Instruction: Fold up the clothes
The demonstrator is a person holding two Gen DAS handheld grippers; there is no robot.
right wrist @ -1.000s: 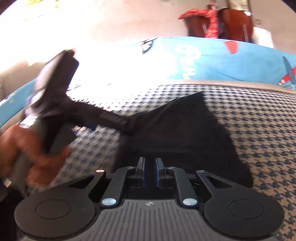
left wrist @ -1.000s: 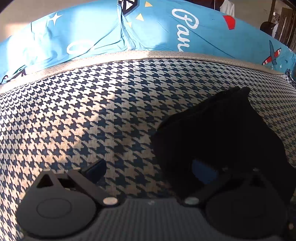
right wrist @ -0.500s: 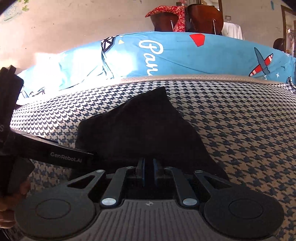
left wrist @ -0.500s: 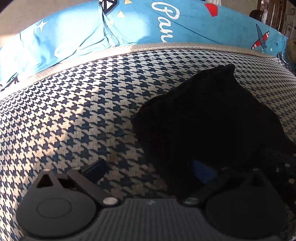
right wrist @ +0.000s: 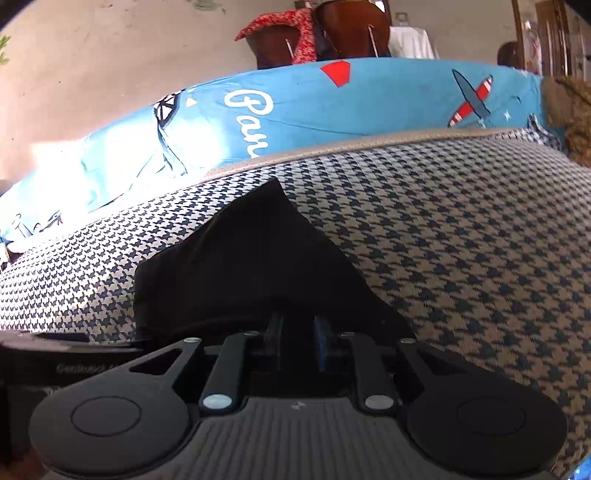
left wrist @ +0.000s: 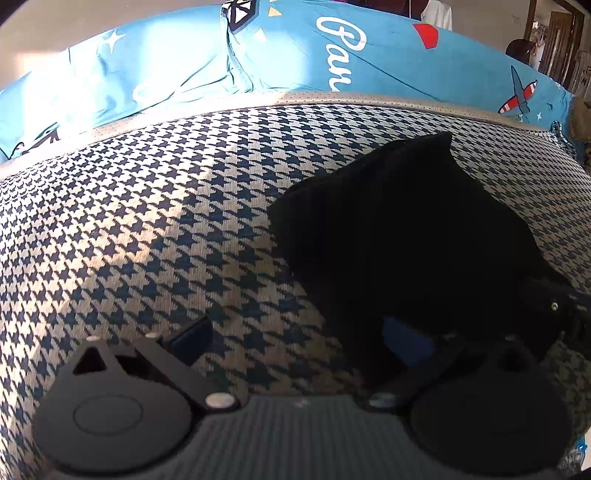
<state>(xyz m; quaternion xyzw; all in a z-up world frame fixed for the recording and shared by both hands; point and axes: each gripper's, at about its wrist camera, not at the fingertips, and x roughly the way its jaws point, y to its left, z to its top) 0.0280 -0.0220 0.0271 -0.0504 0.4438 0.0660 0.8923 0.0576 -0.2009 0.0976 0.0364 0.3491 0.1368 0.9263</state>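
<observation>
A black garment [left wrist: 399, 229] lies folded and flat on the houndstooth-covered surface [left wrist: 147, 221], one corner pointing away from me. My left gripper [left wrist: 299, 336] is open and low over the surface. Its left finger is over bare fabric and its right blue pad [left wrist: 406, 341] sits at the garment's near edge. In the right wrist view the same black garment [right wrist: 251, 258] spreads ahead of my right gripper [right wrist: 298, 332], whose fingers stand close together with the cloth's near edge between them. The left gripper's body [right wrist: 74, 354] shows at the lower left.
A blue printed bedsheet [right wrist: 369, 99] with lettering and aeroplanes runs along the far side of the houndstooth surface [right wrist: 461, 240]. Beyond it are a wall and a wooden chair [right wrist: 332, 29] with a red cloth. A brown fuzzy item [right wrist: 572, 118] sits at the far right.
The left gripper came down from its raised spot and drew back to the lower left. The garment settled flatter. The right gripper's fingers stayed close together at the cloth's near edge.
</observation>
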